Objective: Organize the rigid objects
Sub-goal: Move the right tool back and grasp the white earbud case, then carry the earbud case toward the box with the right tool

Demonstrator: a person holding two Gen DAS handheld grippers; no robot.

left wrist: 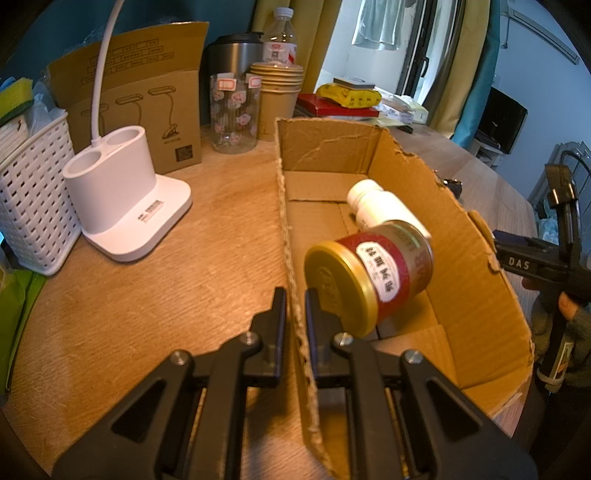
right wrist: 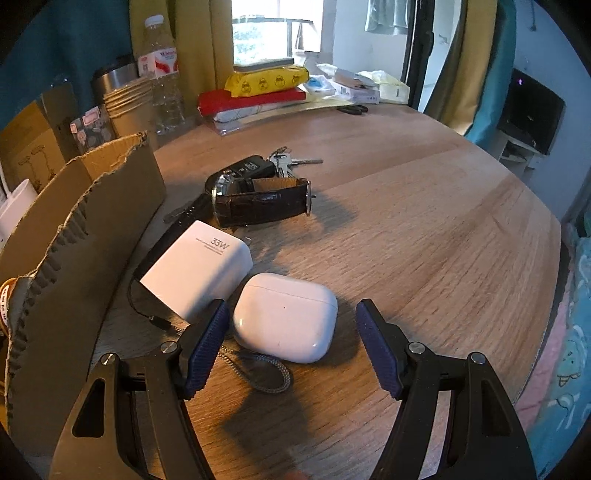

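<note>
The left wrist camera looks steeply down along its own fingers, close over the near wall of the torn brown cardboard box. The right wrist camera tilts down likewise, close above the round wooden tabletop. Both views share that box, the tabletop and the clear plastic water bottle.

One cardboard box with two containers lying inside: one gold-lidded red jar and one white bottle; on the table beside it, one white charger, one white earbud case, one leather-strapped watch, one car key fob with a bunch of keys; one white lamp base; one white basket; one stack of paper cups
</note>
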